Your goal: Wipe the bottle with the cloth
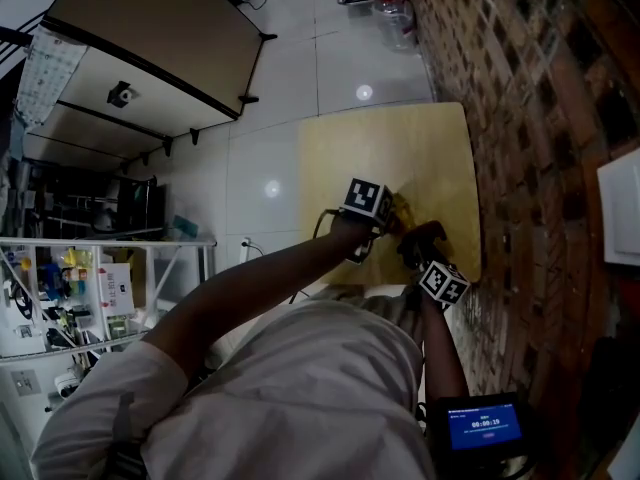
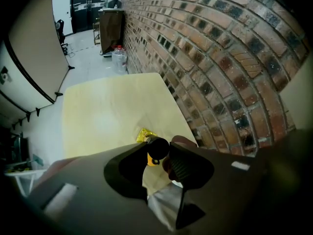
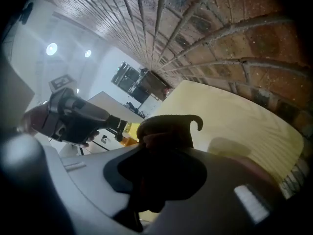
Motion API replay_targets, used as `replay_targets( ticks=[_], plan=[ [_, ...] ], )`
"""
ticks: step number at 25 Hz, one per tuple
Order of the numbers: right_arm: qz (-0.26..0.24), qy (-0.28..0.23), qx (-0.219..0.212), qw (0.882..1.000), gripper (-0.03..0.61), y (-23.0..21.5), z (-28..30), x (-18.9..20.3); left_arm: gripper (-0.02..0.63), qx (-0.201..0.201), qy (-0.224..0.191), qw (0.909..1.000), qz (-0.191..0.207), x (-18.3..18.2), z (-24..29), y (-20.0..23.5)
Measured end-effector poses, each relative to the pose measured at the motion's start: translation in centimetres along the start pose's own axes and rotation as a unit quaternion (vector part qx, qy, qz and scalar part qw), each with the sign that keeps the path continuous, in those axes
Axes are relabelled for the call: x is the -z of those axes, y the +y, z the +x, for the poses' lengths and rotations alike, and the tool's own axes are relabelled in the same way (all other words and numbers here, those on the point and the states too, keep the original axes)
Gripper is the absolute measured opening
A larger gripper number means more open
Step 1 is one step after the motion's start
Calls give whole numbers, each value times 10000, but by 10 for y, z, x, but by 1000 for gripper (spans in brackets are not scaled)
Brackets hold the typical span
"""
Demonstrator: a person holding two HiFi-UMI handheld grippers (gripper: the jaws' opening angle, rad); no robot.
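Brick wall (image 1: 520, 118) runs along the pale wooden table's (image 1: 400, 148) right edge. Close to the table's near edge, the left tongs (image 2: 158, 147) pinch the yellow bottle (image 2: 151, 160) by its black cap. The right tongs (image 3: 161, 148) clamp a dark cloth (image 3: 168, 126) near the bottle.

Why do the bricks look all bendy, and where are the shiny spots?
Left gripper view: the wide lens curves the brick wall and darkens the corners. Right gripper view: same bending, and the close cloth is blurry. Head view: two lamp reflections glare on the floor.
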State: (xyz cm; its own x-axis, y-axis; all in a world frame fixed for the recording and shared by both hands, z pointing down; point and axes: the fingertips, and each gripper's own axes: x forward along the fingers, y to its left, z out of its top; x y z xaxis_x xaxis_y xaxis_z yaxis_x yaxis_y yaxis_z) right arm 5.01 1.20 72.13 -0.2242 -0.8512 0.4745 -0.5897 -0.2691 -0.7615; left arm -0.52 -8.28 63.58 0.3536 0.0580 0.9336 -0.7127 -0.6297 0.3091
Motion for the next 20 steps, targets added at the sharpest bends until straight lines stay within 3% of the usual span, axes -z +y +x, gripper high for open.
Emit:
replay_targets(
  ticks=[5,11,16,20],
  plan=[
    [-60,138,-70,9999,87,6,8,4,152,11,-225,9992,317,-13,-6,-4],
    [-165,294,-27,9994,87,11,13,10,191,157,-460,9972,561,-8,-15,-8],
    [-166,277,-15,9995,87,11,8,13,240,-185,-444,9925,1120,24,-30,6],
    [-212,294,-20,9993,87,14,3,12,266,-450,-223,9864,1566,42,-10,18]
  ],
)
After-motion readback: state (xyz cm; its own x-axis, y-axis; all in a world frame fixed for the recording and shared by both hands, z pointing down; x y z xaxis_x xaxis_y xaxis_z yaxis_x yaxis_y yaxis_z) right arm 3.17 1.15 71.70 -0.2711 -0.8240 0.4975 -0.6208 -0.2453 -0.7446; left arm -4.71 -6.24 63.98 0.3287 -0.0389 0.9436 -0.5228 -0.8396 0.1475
